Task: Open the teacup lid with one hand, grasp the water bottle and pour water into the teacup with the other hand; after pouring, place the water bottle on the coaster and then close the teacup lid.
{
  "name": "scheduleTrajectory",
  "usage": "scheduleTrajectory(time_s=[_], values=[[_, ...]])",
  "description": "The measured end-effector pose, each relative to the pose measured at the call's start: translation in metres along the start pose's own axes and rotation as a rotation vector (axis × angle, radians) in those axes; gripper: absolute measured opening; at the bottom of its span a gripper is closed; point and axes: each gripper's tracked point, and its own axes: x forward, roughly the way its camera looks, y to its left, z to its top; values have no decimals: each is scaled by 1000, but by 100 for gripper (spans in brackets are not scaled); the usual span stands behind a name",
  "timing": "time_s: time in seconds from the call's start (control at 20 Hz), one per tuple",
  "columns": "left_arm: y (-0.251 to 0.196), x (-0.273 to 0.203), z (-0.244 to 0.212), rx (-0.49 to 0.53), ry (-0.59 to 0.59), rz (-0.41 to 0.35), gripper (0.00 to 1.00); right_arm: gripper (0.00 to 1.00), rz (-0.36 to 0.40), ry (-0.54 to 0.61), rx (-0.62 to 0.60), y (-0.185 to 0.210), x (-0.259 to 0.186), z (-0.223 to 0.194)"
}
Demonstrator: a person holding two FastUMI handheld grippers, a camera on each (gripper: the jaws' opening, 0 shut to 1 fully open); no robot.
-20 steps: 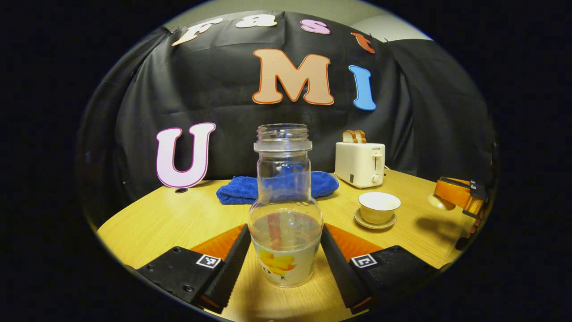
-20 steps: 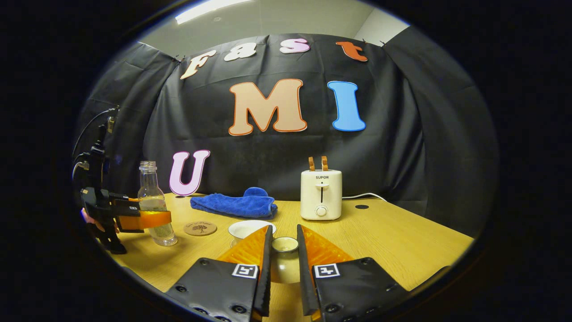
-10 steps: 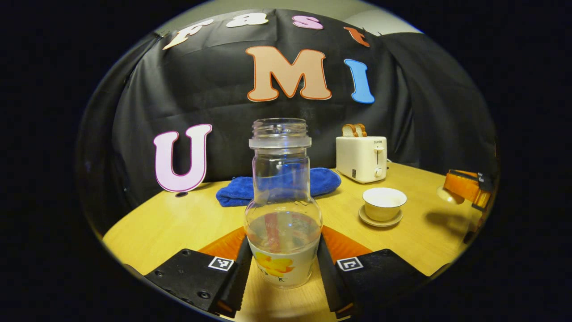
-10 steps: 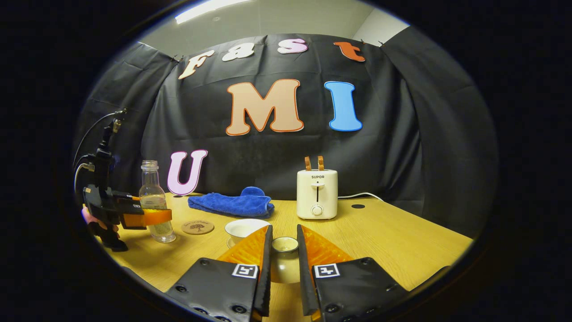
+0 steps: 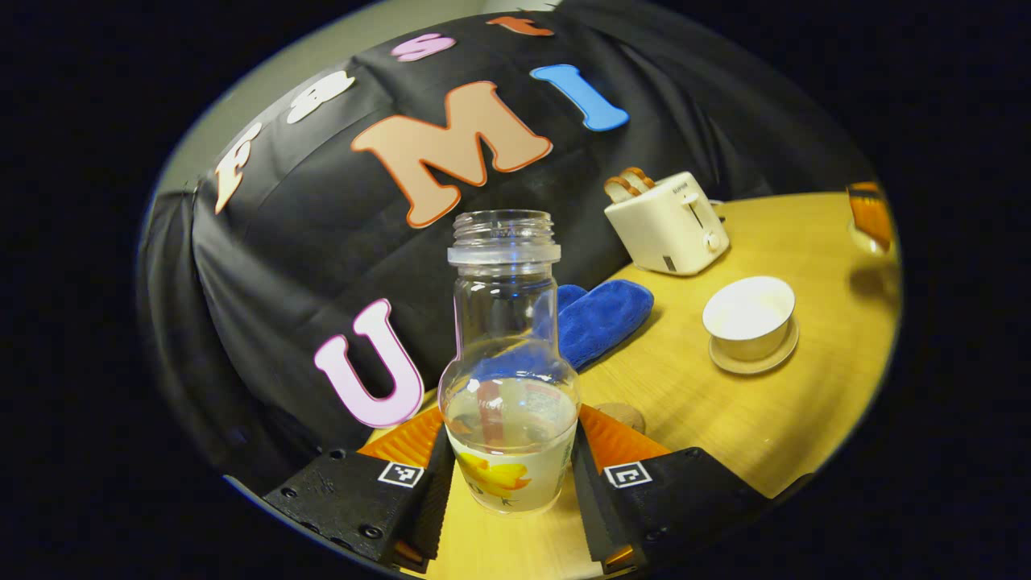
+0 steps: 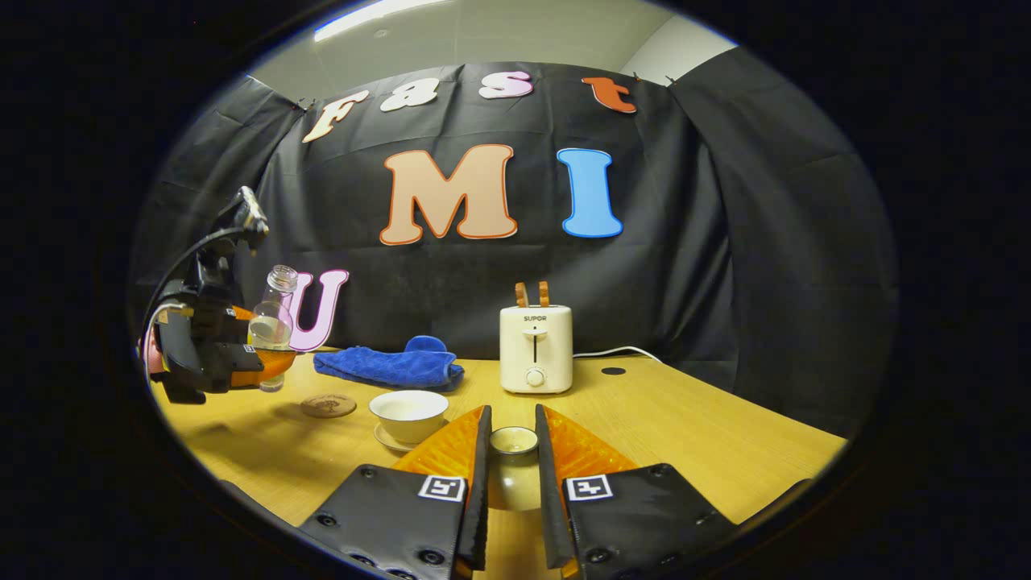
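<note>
A clear water bottle (image 5: pixel 507 354), uncapped and part full, has my left gripper (image 5: pixel 510 439) shut on its lower body. In the right gripper view that bottle (image 6: pixel 271 322) hangs above the table at the far left, leaning toward the teacup, inside the left gripper (image 6: pixel 242 364). The white teacup (image 5: pixel 749 316) stands uncovered on its saucer (image 5: pixel 757 361); it shows again as the teacup (image 6: pixel 409 409) left of my fingers. My right gripper (image 6: pixel 511 423) is shut on the teacup lid (image 6: pixel 514 475), knob up. The round coaster (image 6: pixel 328 405) lies between bottle and cup.
A white toaster (image 6: pixel 536 348) with toast stands at the back of the wooden table (image 6: pixel 709 443). A blue towel (image 6: pixel 387 366) lies folded left of it. A cable and a dark spot (image 6: pixel 613 371) sit behind the toaster. The right gripper (image 5: pixel 870 213) shows far right.
My left gripper has closed on the bottle, lifted it off the table and tilted it toward the teacup. The right gripper still holds the lid and has drifted slightly right.
</note>
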Motion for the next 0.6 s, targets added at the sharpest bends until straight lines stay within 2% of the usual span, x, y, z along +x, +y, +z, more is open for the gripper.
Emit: scheduleTrajectory(time_s=[0.15,0.25,0.6], values=[[-1,10,7,245,-18,31,66,31,-34,-2,-1,-13,0,0],[-7,19,9,372,-26,42,65,31,-43,-2,-2,-18,-1,0],[-17,39,22,591,-40,22,65,31,-40,-1,-2,-18,0,0]])
